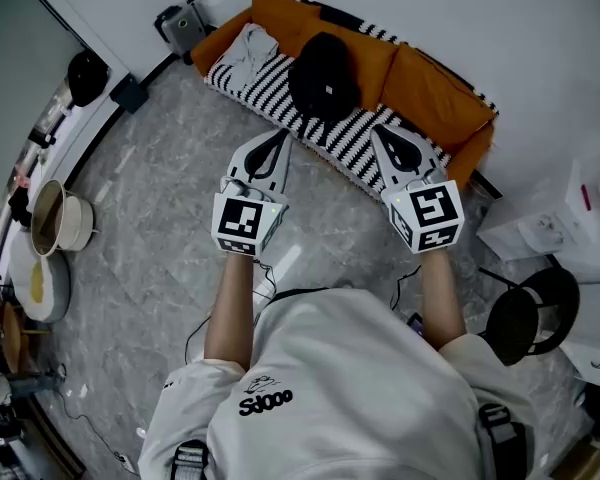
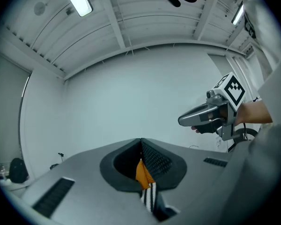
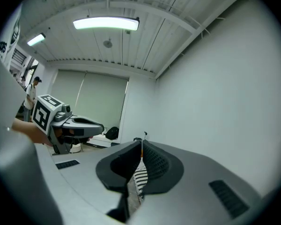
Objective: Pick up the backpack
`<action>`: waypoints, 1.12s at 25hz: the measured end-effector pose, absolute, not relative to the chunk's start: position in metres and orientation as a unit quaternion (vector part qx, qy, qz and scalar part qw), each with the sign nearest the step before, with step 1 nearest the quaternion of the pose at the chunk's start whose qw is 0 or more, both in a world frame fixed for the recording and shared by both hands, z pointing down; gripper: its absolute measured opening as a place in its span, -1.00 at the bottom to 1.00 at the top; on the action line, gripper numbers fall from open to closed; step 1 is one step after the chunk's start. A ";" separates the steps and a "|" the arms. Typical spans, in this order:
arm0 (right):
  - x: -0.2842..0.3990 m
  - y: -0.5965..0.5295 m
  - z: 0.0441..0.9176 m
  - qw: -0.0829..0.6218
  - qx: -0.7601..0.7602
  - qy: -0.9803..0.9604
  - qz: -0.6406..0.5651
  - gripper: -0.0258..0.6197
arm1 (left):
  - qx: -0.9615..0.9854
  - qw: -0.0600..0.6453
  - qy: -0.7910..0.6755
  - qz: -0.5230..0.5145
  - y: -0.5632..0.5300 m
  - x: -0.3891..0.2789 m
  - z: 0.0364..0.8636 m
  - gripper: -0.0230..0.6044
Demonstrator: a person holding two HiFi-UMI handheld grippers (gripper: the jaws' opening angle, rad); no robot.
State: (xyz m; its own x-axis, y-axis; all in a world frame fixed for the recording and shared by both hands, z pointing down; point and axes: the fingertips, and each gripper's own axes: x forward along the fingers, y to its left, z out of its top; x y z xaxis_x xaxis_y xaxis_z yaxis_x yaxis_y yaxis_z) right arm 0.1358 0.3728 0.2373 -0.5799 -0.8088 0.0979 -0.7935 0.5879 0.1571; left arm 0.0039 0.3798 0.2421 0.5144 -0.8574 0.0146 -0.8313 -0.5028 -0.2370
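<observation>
The black backpack (image 1: 323, 73) lies on a sofa (image 1: 435, 93) with orange cushions and a black-and-white striped cover, against the far wall. A person holds both grippers level in front of the sofa, short of the backpack. My left gripper (image 1: 279, 138) points at the striped seat just left of and below the backpack, jaws shut with nothing in them. On the other side, my right gripper (image 1: 381, 132) points at the seat to the backpack's right, also shut and empty. The left gripper view shows its closed jaws (image 2: 141, 143) and the right gripper (image 2: 207, 116) beside them. The right gripper view shows the same (image 3: 141, 145).
A small wheeled case (image 1: 180, 28) stands left of the sofa. A counter (image 1: 25, 278) with a pot (image 1: 52, 218) and dishes runs along the left edge. A black stool (image 1: 528, 313) and white boxes (image 1: 580, 218) stand at the right. Cables lie on the grey marble floor (image 1: 150, 218).
</observation>
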 end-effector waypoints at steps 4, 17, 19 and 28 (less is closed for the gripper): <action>0.150 0.365 0.243 0.079 0.436 -0.895 -0.046 -0.80 | -0.882 0.026 0.471 -0.012 0.377 0.020 0.249 -0.86; 0.155 0.309 0.254 0.077 0.428 -0.900 -0.031 -0.80 | -0.868 0.029 0.495 -0.035 0.323 0.020 0.262 -0.86; 0.148 0.291 0.259 0.081 0.429 -0.899 -0.031 -0.80 | -0.867 0.040 0.493 -0.053 0.303 0.014 0.271 -0.86; 0.108 0.174 0.266 0.100 0.458 -0.883 -0.037 -0.80 | -0.868 0.082 0.481 -0.092 0.178 -0.031 0.284 -0.86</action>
State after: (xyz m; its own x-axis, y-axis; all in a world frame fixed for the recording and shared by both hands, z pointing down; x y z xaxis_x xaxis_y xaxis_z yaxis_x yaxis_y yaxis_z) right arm 0.1081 0.1742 0.2664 -0.5611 -0.8154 0.1424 -0.8006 0.5783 0.1571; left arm -0.0311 0.1781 0.2839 0.5209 -0.8499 0.0800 -0.8196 -0.5241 -0.2314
